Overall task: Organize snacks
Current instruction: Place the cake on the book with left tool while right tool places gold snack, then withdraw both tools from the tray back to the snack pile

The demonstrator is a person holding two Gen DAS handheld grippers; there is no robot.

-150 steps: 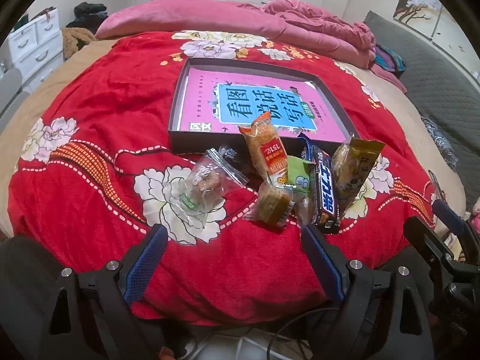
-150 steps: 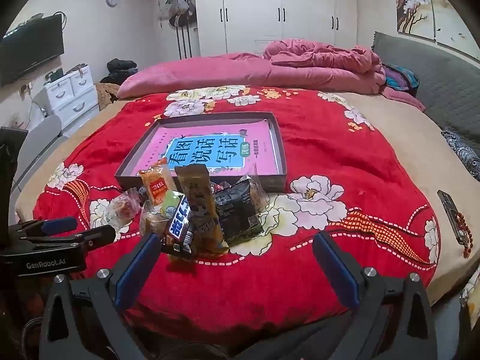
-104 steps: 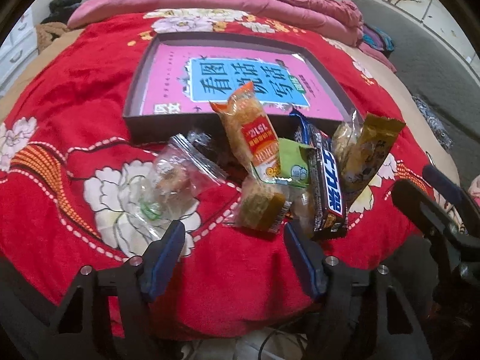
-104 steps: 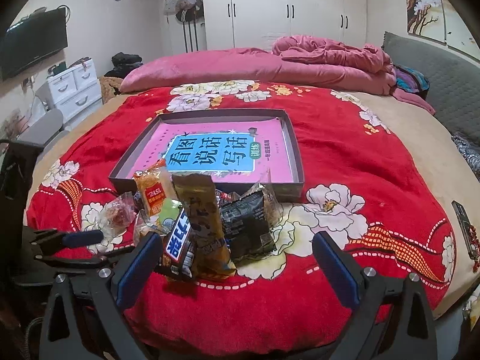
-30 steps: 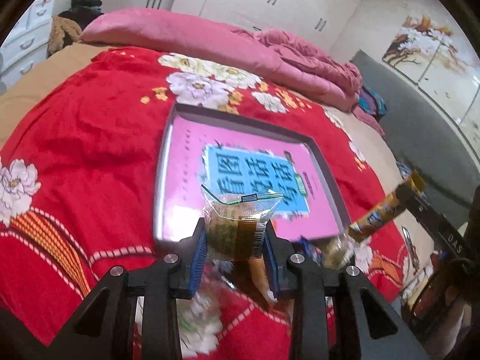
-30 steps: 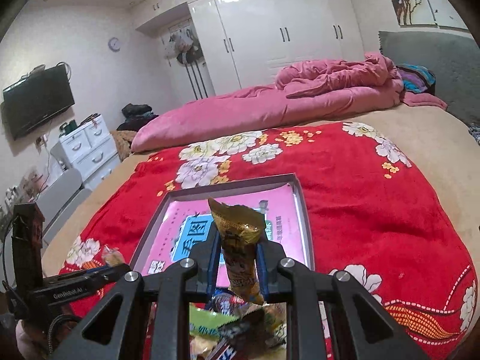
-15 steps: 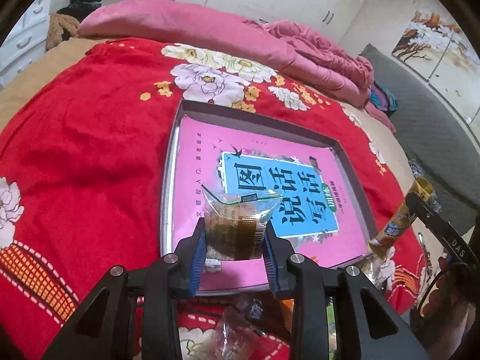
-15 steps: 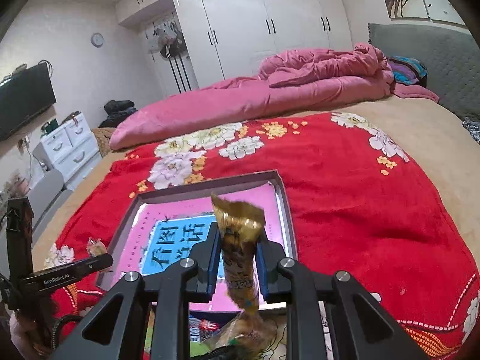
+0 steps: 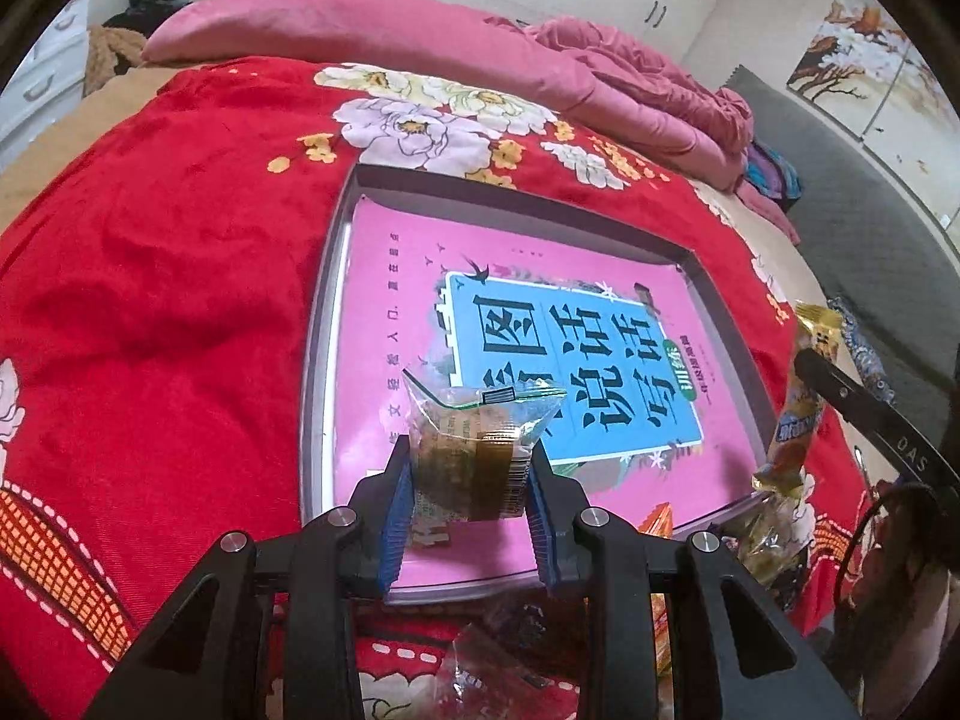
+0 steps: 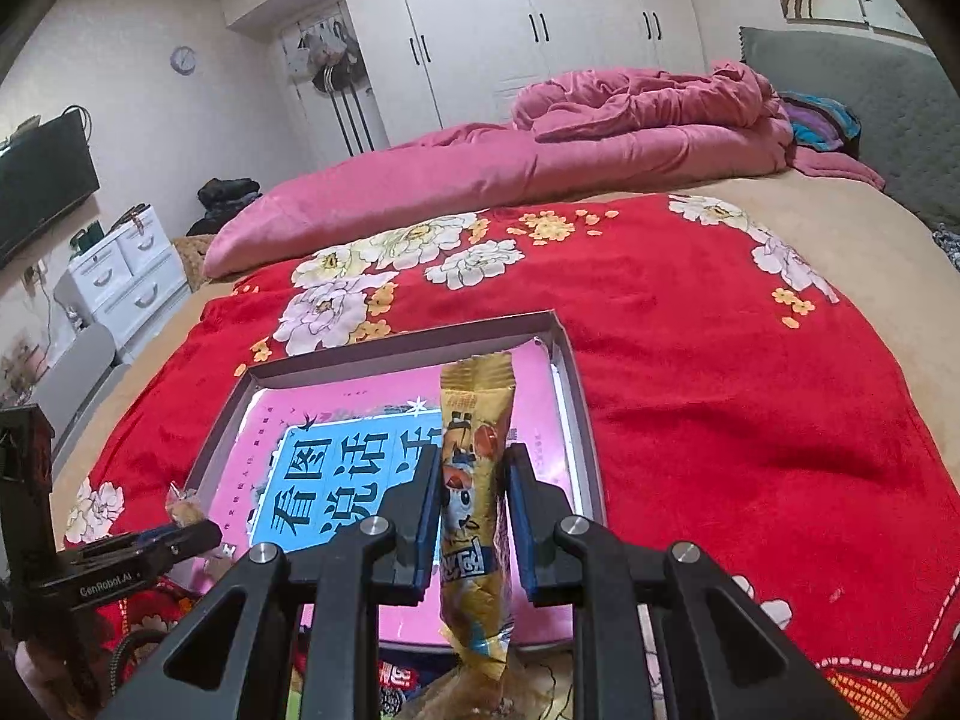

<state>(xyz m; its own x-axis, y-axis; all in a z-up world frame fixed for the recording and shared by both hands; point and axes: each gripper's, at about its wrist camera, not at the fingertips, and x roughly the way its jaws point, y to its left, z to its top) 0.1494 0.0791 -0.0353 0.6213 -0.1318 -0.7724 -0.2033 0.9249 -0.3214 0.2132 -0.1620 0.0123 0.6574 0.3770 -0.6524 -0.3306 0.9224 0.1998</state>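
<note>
Two tools clenched on snacks: left tool (image 9: 469,483) on clear packet (image 9: 474,450), right tool (image 10: 469,510) on gold packet (image 10: 474,480), lower end cut off.

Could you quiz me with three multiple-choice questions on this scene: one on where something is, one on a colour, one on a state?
1. Where is the shallow tray?
A. On the red flowered blanket
B. On the white drawers
C. On the floor

2. What colour is the long wrapper in the right gripper?
A. Green
B. Golden yellow
C. Black

3. What is the left gripper doing?
A. Open, holding nothing
B. Lying on the blanket
C. Shut on a clear packet

Answers: 1 A, the blanket surrounds the tray. 2 B, golden foil shows between the pads. 3 C, both pads press the packet's sides.
</note>
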